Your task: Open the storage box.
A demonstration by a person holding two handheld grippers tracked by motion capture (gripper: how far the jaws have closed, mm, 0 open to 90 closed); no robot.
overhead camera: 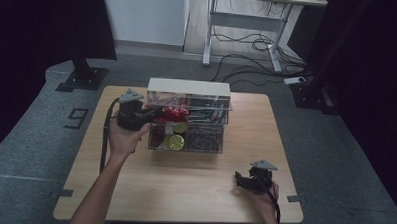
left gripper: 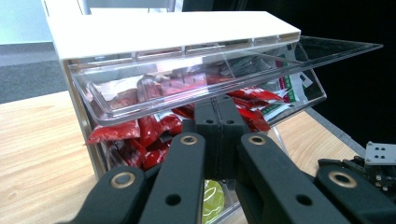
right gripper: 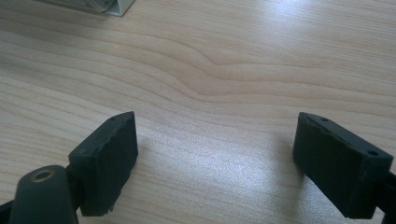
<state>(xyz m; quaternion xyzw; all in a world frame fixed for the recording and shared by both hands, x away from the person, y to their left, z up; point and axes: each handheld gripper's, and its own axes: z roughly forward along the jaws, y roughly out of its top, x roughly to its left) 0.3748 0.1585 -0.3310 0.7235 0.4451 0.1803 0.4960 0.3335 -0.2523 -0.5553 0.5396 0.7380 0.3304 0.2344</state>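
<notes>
A clear organiser box with a white top (overhead camera: 187, 85) (left gripper: 177, 32) stands at the back middle of the wooden table (overhead camera: 184, 186). Its upper bin holds red packets (overhead camera: 174, 112) (left gripper: 154, 126). My left gripper (overhead camera: 159, 110) (left gripper: 217, 105) reaches in from the box's left, its jaws shut together. Their tips sit under the front edge of the tilted clear lid (left gripper: 280, 60), right at the red packets; nothing shows between the jaws. My right gripper (overhead camera: 240, 179) (right gripper: 215, 121) rests low over the table's front right, open, with bare wood between its jaws.
The lower bins hold a yellow-green round item (overhead camera: 174, 141) (left gripper: 212, 198) and dark pieces (overhead camera: 204, 138). A corner of the box (right gripper: 107, 4) lies far ahead of the right gripper. Behind the table stand a black post base (overhead camera: 82, 78) and a desk with floor cables (overhead camera: 249, 43).
</notes>
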